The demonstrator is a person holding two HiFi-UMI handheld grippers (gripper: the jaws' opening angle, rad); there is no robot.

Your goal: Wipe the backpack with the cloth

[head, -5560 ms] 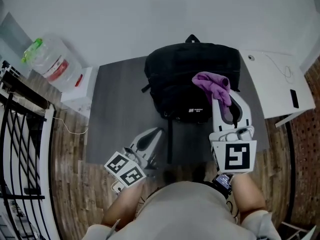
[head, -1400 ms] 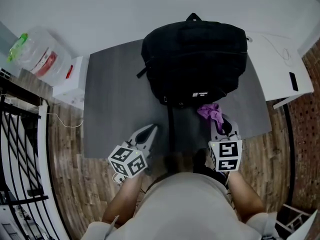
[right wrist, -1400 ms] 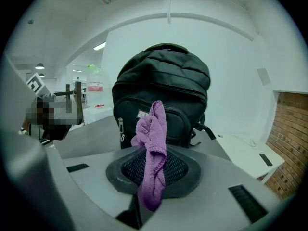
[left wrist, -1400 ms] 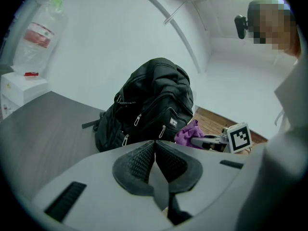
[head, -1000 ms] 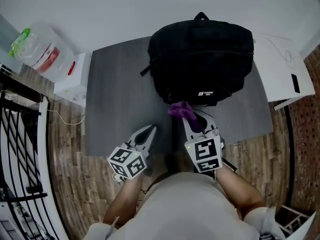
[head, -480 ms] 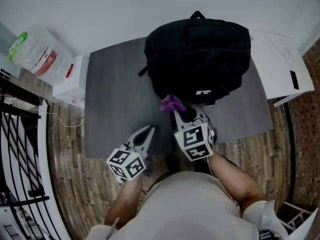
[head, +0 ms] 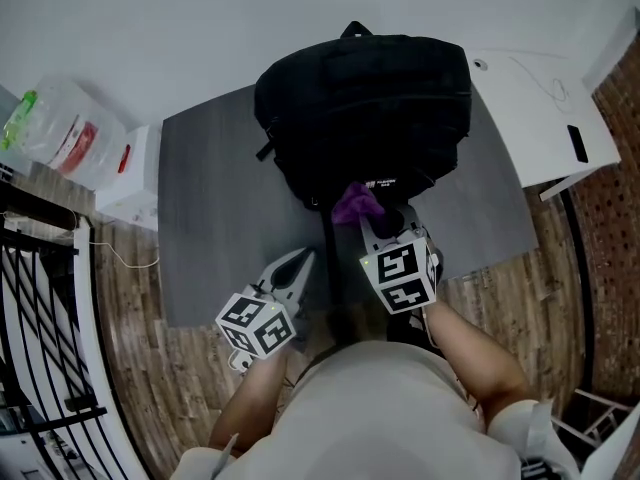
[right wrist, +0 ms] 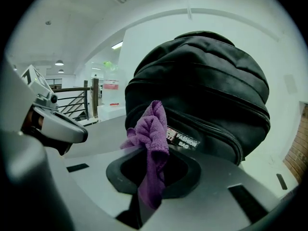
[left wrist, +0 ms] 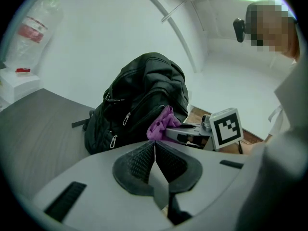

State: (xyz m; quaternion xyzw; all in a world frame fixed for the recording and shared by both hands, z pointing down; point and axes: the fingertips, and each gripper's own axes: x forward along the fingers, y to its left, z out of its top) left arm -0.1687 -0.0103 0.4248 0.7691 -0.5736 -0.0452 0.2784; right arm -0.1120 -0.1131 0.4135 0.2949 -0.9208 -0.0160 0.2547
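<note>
A black backpack (head: 365, 108) lies on a dark grey mat (head: 215, 228), and it fills the right gripper view (right wrist: 202, 95) and shows in the left gripper view (left wrist: 144, 100). My right gripper (head: 368, 218) is shut on a purple cloth (head: 355, 204), whose bunched end (right wrist: 150, 129) sits against the backpack's near edge by its white label (right wrist: 185, 141). My left gripper (head: 297, 264) is shut with nothing in it, over the mat to the left of the backpack's near edge. The purple cloth (left wrist: 161, 124) and the right gripper's marker cube (left wrist: 226, 127) show past the left gripper's closed jaws.
A white board (head: 540, 118) lies to the right of the mat. A large clear water bottle (head: 55, 133) stands on a white box (head: 135, 178) at the left. A black metal railing (head: 40, 348) runs down the left edge. Wooden floor (head: 130, 368) surrounds the mat.
My right gripper has shifted with the purple cloth along the backpack's near edge, first leftward, then slightly back to the right. The left gripper has stayed shut in about the same spot.
</note>
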